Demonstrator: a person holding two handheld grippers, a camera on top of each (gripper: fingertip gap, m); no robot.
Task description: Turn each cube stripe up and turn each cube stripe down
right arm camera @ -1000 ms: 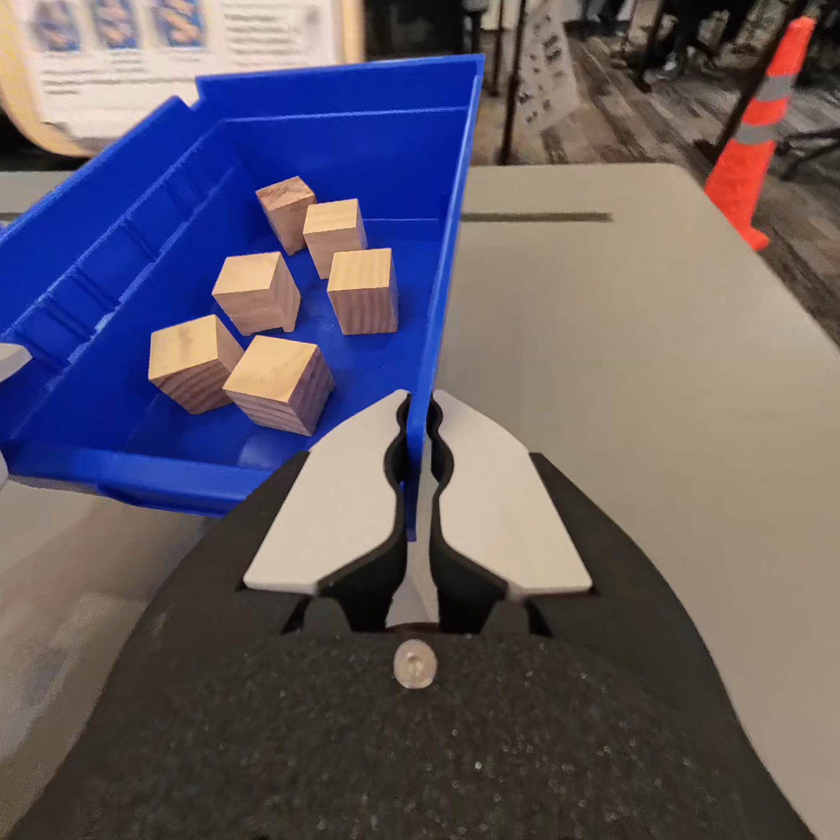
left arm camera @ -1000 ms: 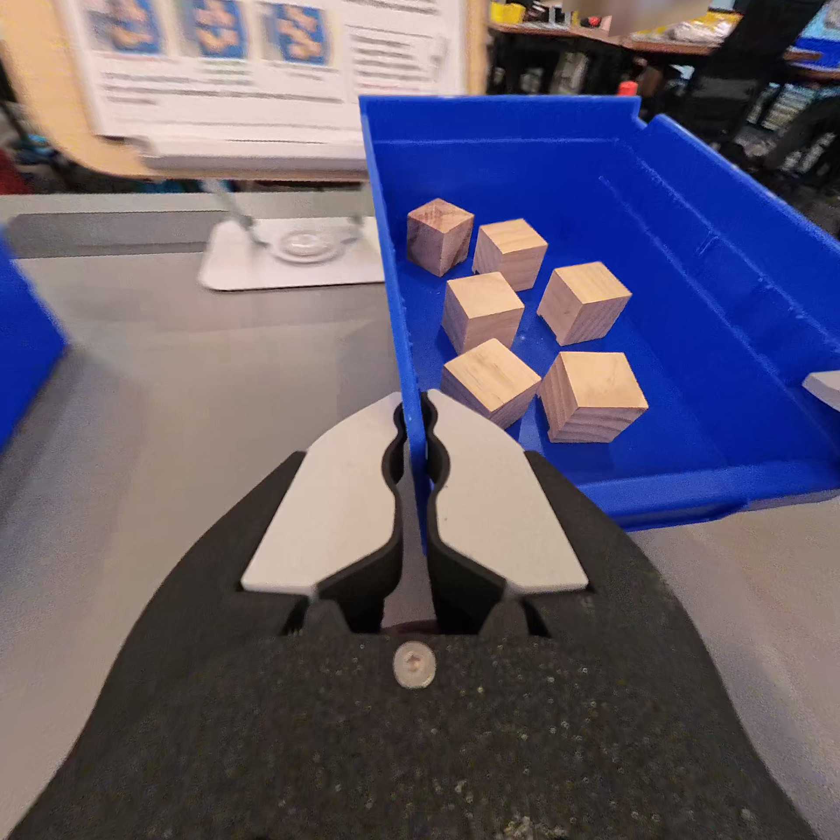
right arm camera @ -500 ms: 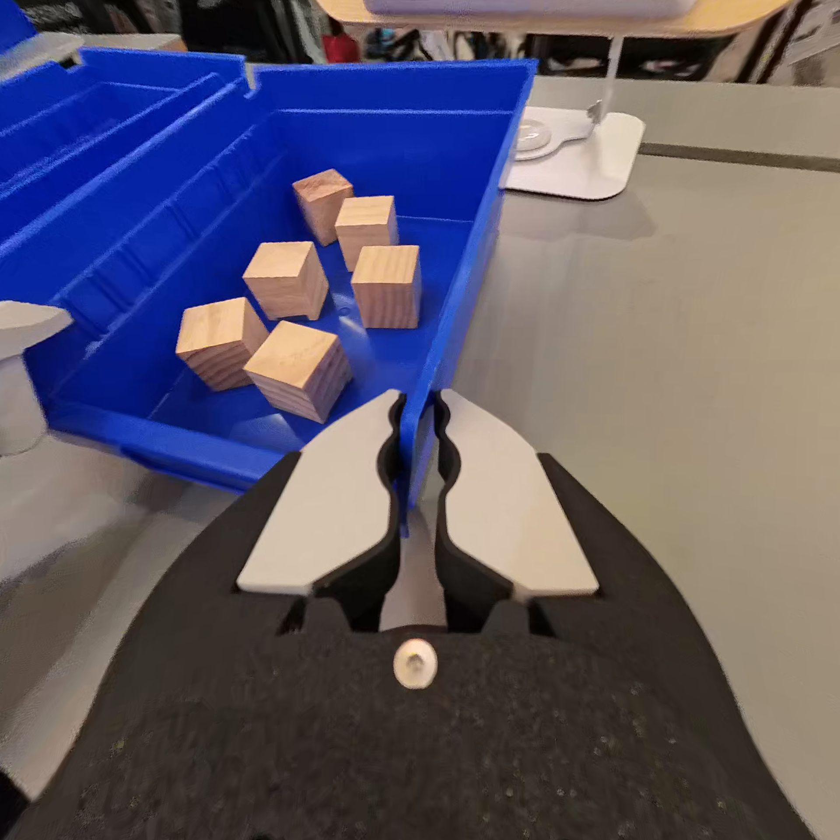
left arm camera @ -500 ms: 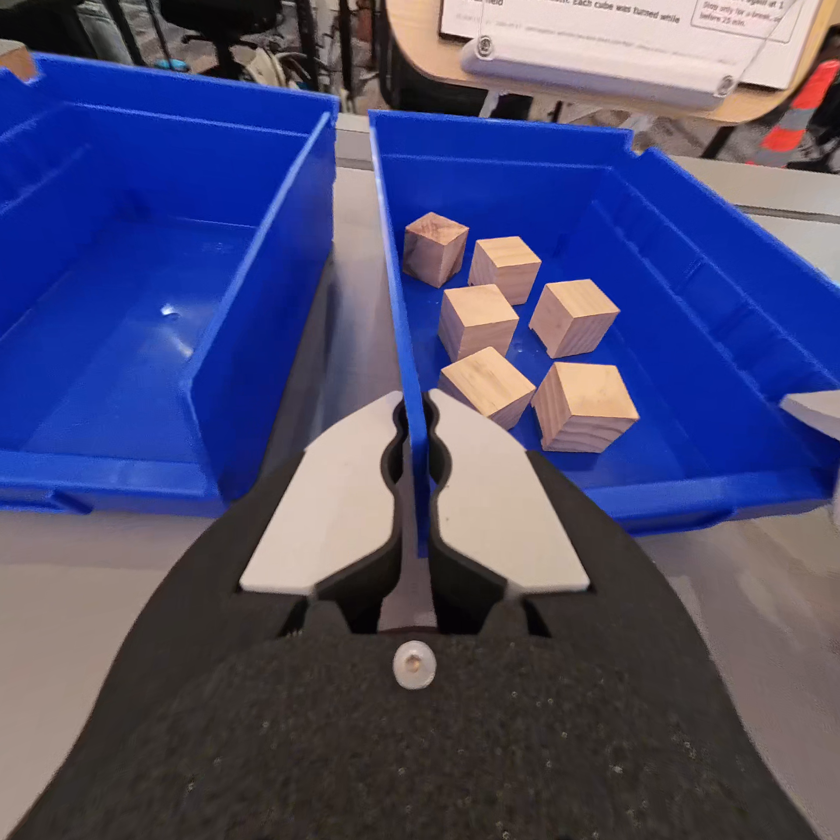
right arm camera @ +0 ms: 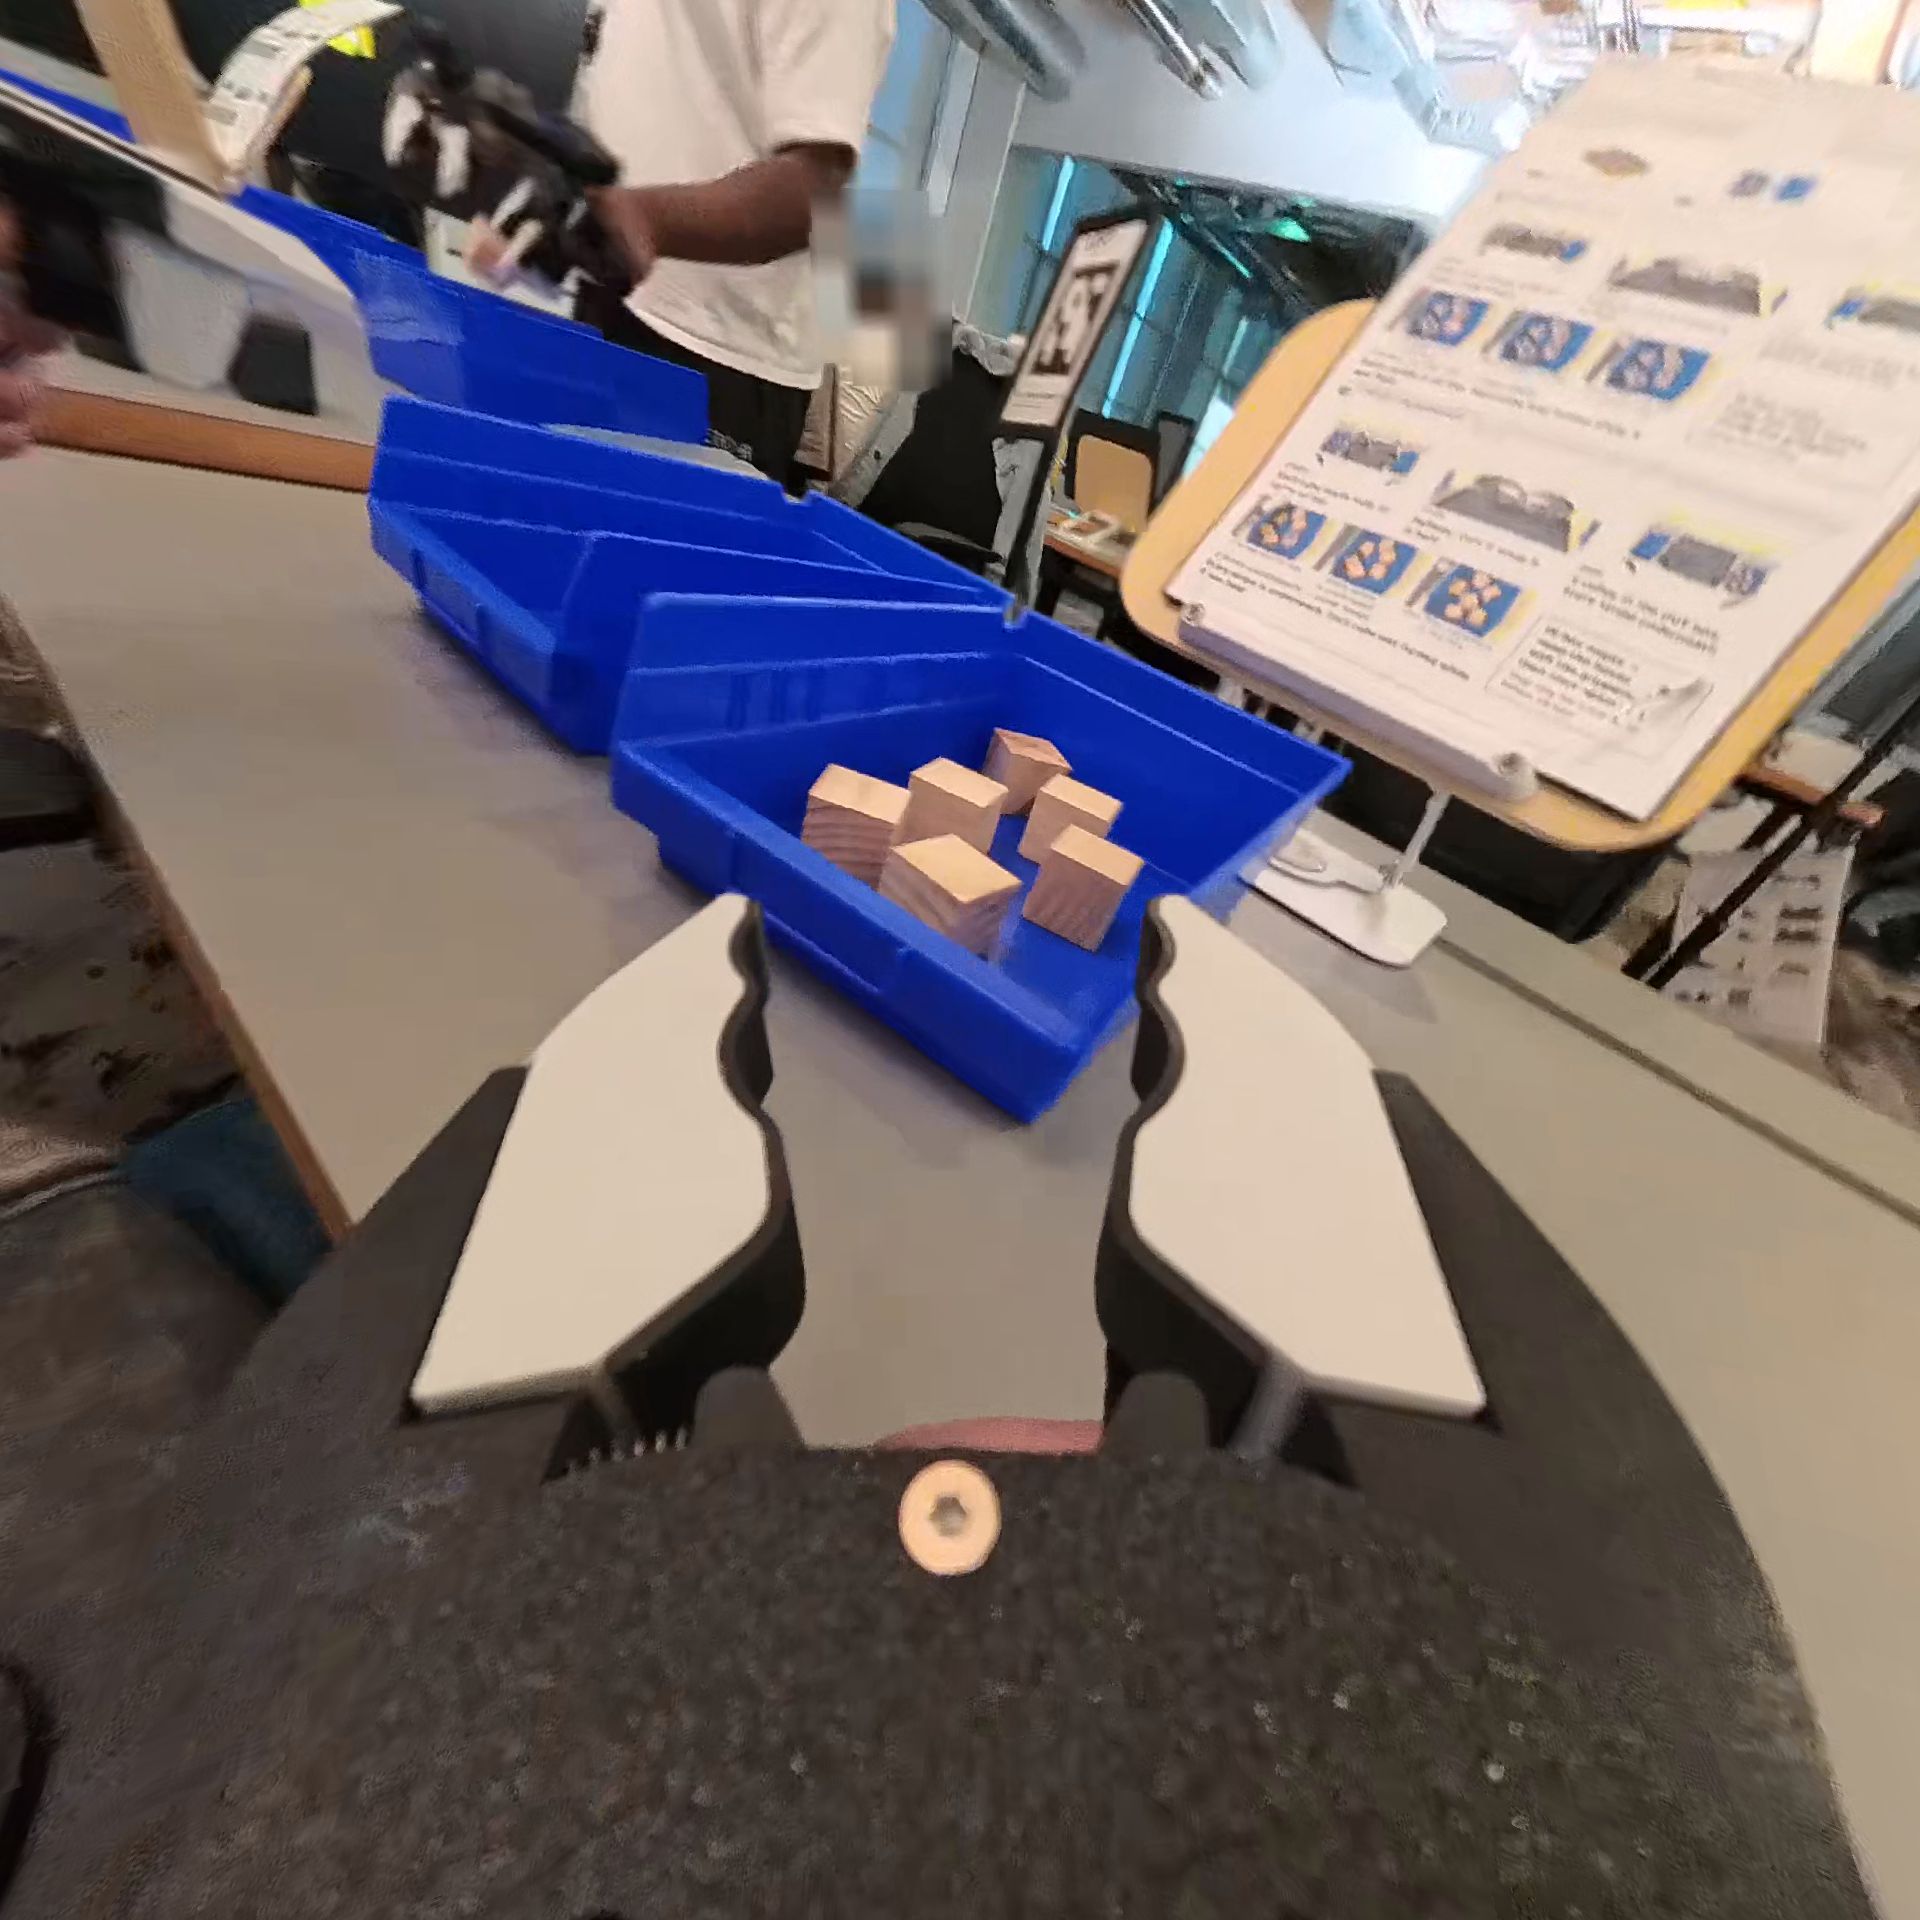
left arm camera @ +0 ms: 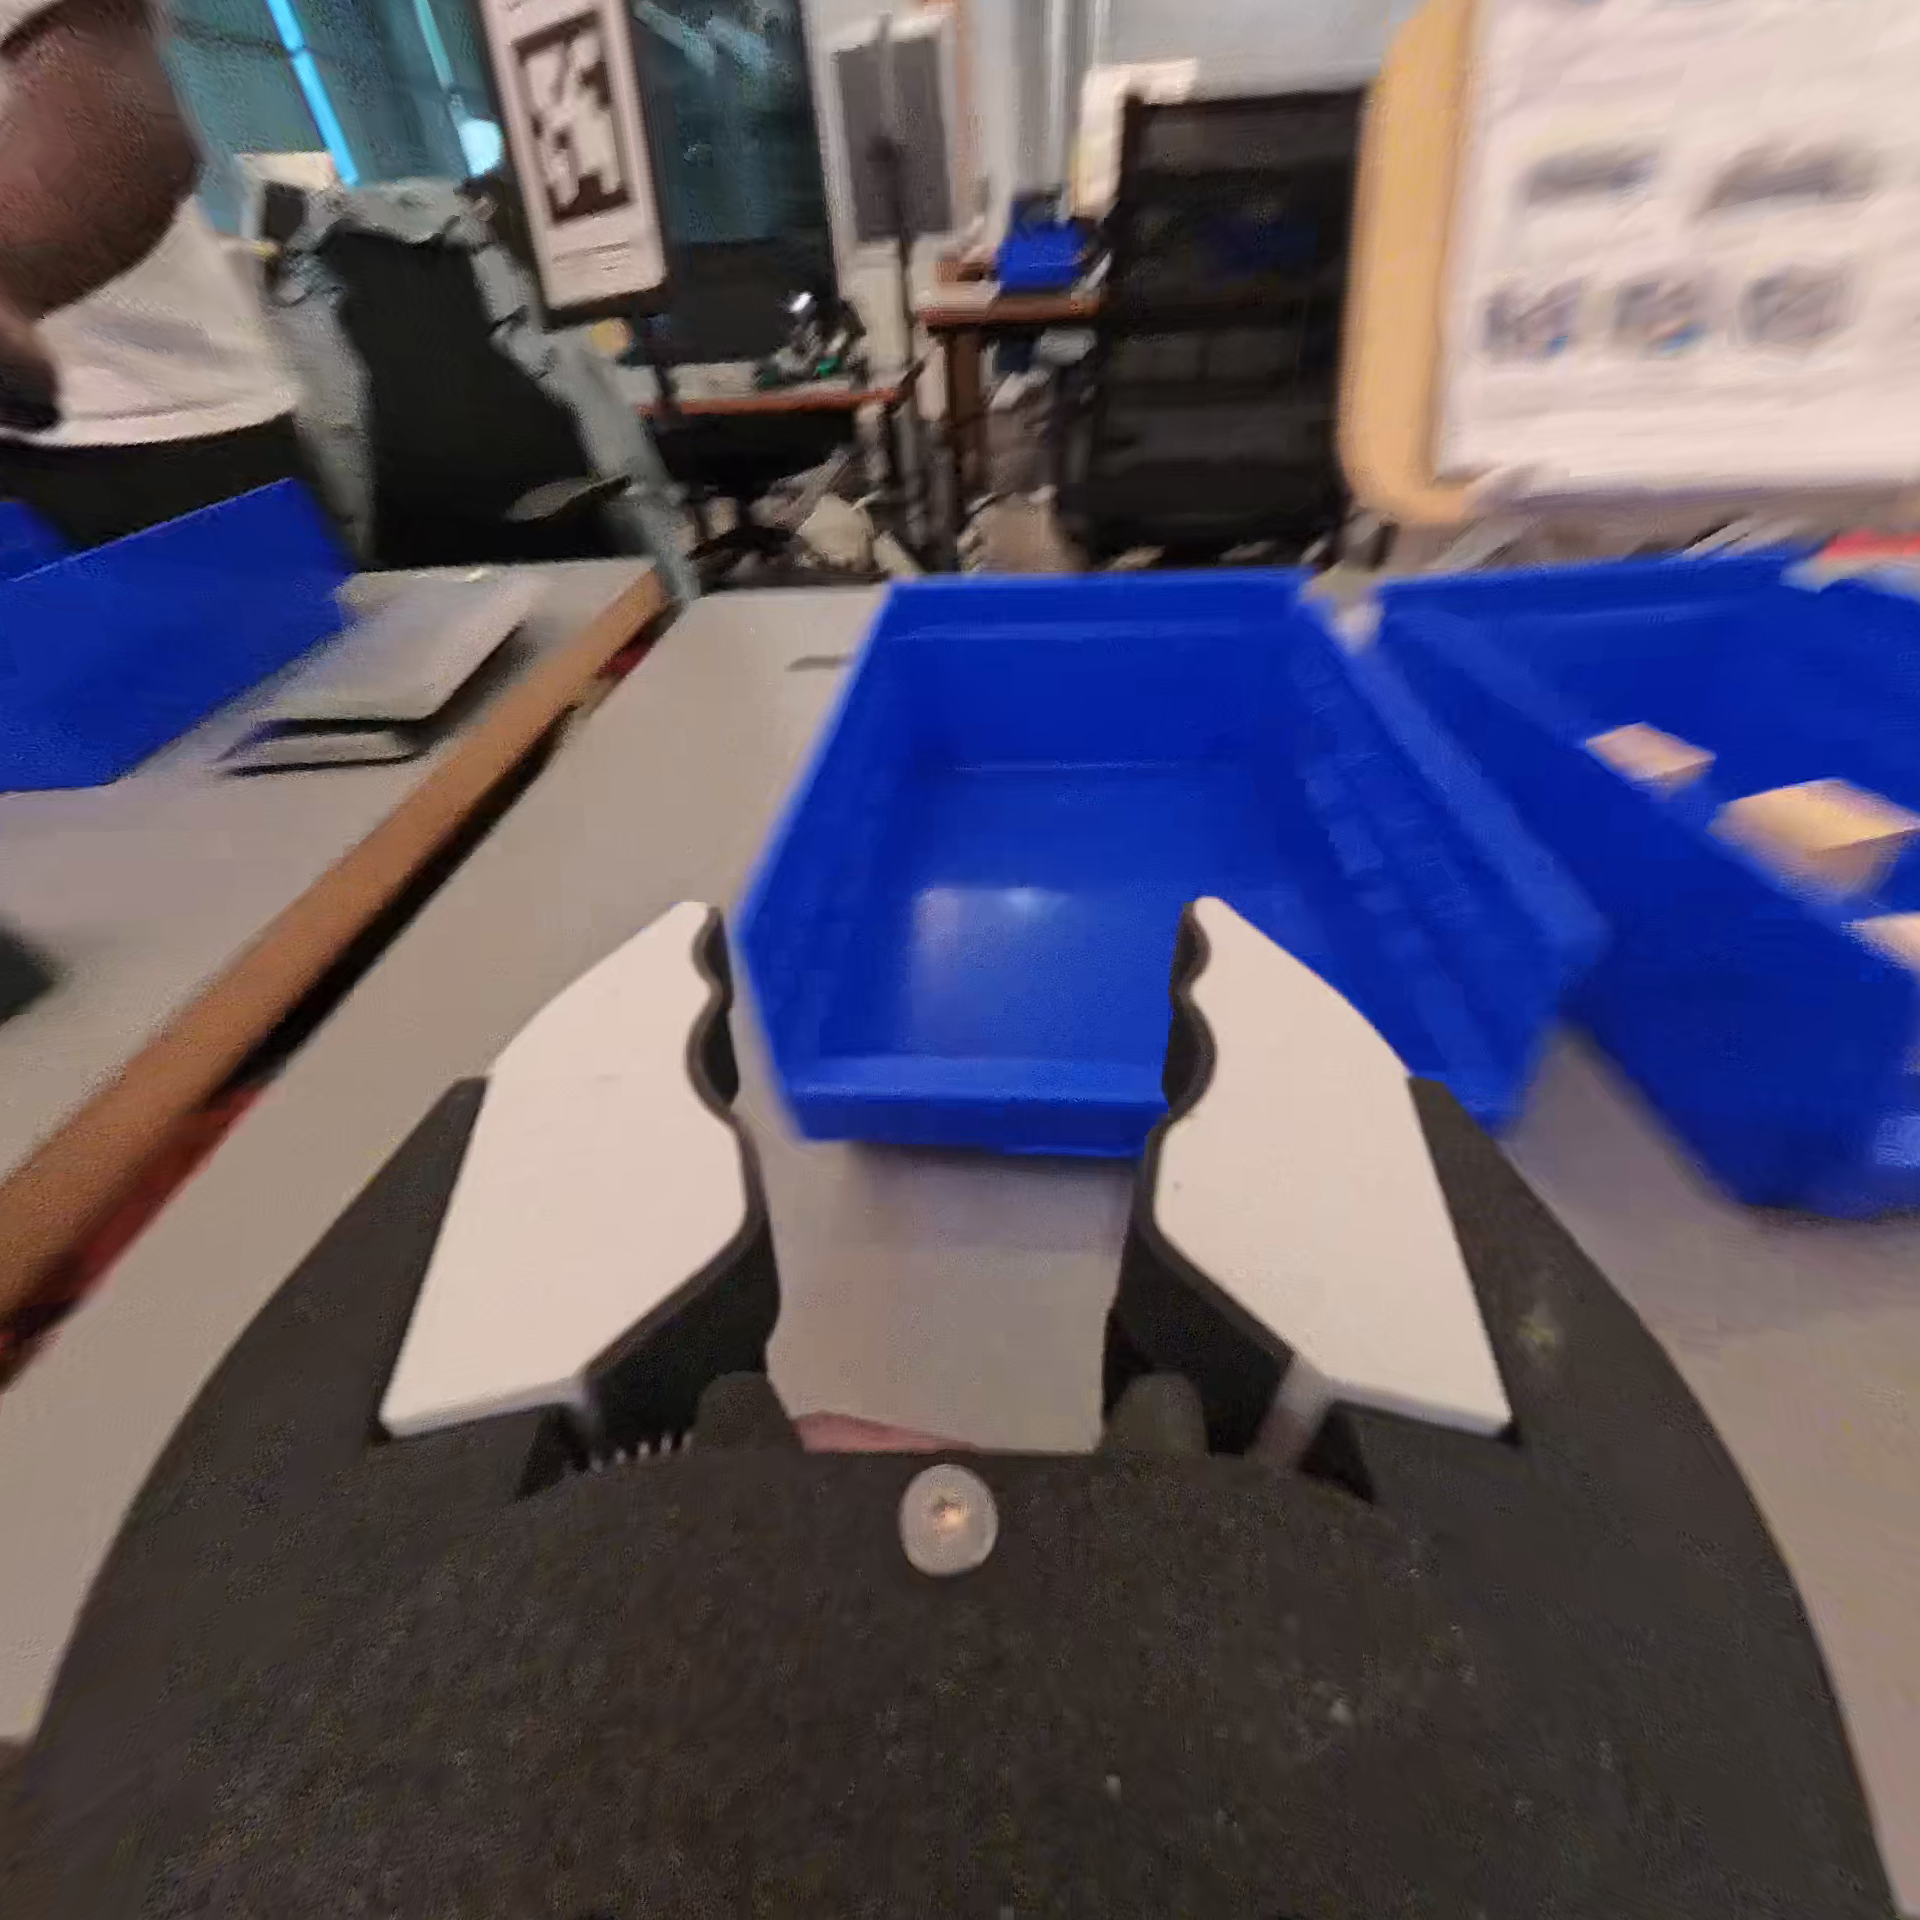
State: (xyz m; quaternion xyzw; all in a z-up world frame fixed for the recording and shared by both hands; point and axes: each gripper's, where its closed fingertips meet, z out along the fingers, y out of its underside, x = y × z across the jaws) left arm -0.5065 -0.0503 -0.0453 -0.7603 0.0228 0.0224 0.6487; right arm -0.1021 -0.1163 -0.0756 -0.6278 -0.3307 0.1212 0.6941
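Both tongs, left and right, gape wide and empty above the grey worktop, near the blue plastic bin holding six pale wooden cubes.

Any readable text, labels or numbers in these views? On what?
Instruction sheet: printed lines and pictures, too small and blurred to read.
Poster with a black-and-white square pattern: small print below it, blurred.
Paper strip, top left of the right wrist view: blurred.
Blue bins, cubes: no writing visible.
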